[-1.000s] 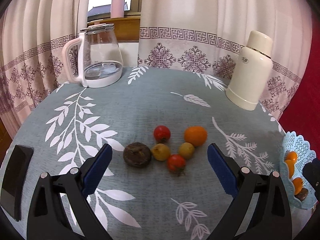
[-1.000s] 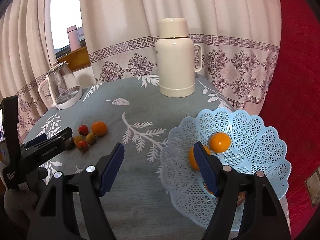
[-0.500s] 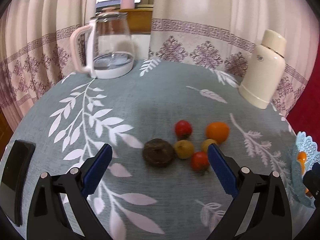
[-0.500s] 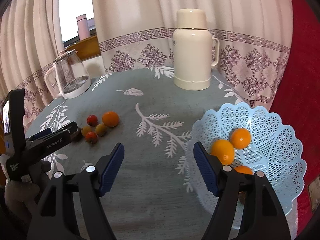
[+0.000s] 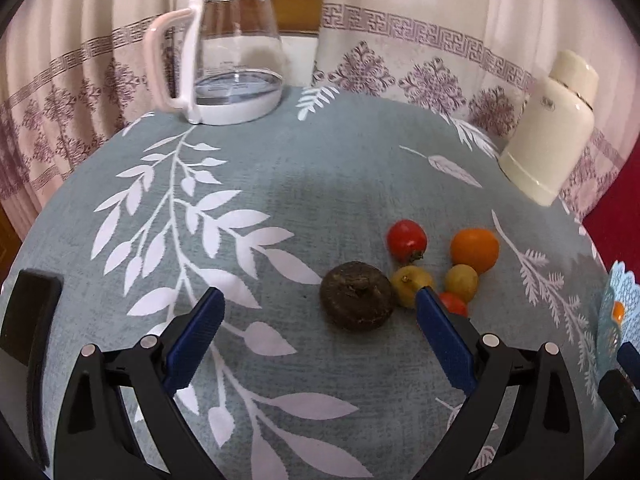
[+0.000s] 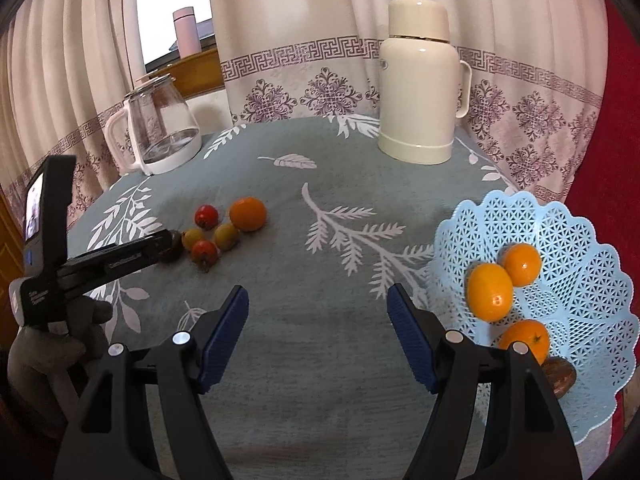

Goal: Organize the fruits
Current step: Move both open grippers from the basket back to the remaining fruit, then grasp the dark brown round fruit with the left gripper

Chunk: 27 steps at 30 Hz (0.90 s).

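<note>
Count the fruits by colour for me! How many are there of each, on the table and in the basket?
Orange: 4, one on the table and three in the basket
Red: 2
Yellow: 2
Dark brown: 2, one on the table, one partly hidden in the basket
Total: 10

Grey-green tablecloth (image 5: pixel 320 168) printed with white leaf sprigs. Red tomatoes (image 5: pixel 407 237), an orange (image 5: pixel 475 249), two yellow fruits (image 5: pixel 461 281) and a dark brown fruit (image 5: pixel 356 295). Pale blue lattice basket (image 6: pixel 560 240). Cream thermos (image 6: pixel 418 80).
</note>
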Each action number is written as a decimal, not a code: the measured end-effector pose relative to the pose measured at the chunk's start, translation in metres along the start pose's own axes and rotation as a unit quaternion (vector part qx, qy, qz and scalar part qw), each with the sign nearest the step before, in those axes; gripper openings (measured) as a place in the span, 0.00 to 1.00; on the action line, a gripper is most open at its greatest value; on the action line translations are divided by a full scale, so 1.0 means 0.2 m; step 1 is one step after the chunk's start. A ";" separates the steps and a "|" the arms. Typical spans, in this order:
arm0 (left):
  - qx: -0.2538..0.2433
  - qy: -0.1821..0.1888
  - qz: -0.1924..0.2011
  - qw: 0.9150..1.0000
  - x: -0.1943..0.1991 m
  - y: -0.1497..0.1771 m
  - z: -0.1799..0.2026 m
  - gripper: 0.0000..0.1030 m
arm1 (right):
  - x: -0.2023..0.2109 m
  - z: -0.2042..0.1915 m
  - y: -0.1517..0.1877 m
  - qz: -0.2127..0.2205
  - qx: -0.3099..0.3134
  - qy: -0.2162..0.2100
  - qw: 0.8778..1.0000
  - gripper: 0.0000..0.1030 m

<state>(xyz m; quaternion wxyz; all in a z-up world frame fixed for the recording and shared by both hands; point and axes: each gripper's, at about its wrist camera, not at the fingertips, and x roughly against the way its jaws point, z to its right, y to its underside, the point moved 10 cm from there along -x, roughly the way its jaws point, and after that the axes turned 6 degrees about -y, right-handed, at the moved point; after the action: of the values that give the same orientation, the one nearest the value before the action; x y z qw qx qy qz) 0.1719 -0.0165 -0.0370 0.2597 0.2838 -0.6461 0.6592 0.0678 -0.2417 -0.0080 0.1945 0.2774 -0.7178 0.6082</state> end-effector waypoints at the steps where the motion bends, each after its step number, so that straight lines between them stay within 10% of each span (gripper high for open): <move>1: -0.005 0.000 -0.005 1.000 -0.01 0.00 0.01 0.88 | 0.00 0.00 0.00 -0.001 0.000 -0.001 1.000 0.70; 4: -0.014 0.014 -0.034 0.999 -0.07 0.02 0.03 0.76 | -0.01 0.00 0.01 -0.004 0.001 -0.001 1.000 0.70; 27: -0.043 -0.009 -0.045 0.998 -0.12 0.01 0.01 0.75 | -0.09 -0.14 0.05 -0.028 0.027 -0.012 0.999 0.70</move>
<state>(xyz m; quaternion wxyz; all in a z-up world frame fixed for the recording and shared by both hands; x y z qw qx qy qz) 0.1870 -0.0175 -0.0555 0.2952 0.3066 -0.6629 0.6160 0.0741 -0.2101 -0.0216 0.1947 0.3099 -0.6956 0.6183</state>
